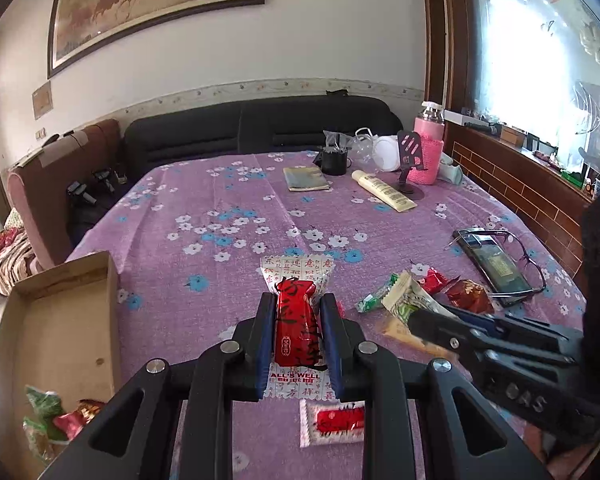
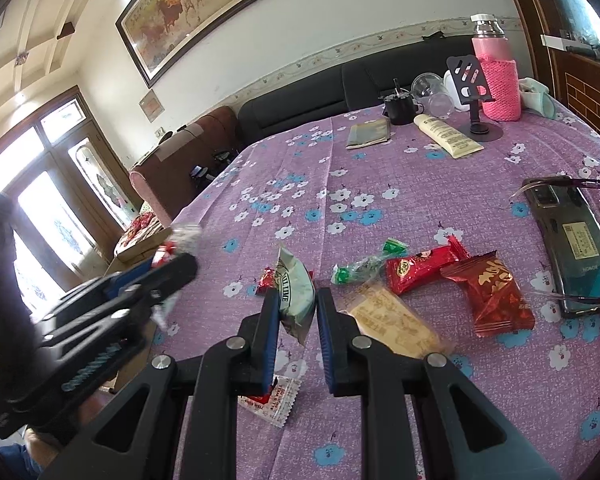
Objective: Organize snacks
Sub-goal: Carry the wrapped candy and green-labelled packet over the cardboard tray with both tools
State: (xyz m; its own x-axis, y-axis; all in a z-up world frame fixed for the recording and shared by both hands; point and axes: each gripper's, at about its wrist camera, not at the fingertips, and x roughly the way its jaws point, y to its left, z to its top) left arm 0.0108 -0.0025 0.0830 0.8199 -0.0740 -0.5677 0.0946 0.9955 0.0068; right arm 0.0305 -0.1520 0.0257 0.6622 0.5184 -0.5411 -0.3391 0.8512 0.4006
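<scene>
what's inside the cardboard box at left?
In the left wrist view, the cardboard box holds a green snack and a red snack at its near end; the far end shows bare floor. The left claw arm hides the nearest corner.

Left tool (image 1: 296, 312) is clamped on a red-and-white snack packet (image 1: 296, 330) above the purple floral desk (image 1: 204, 248). Cardboard box (image 1: 60, 328) lies at nine o'clock. Loose snacks (image 1: 416, 300) and the right tool (image 1: 436, 320) sit at three o'clock.
</scene>
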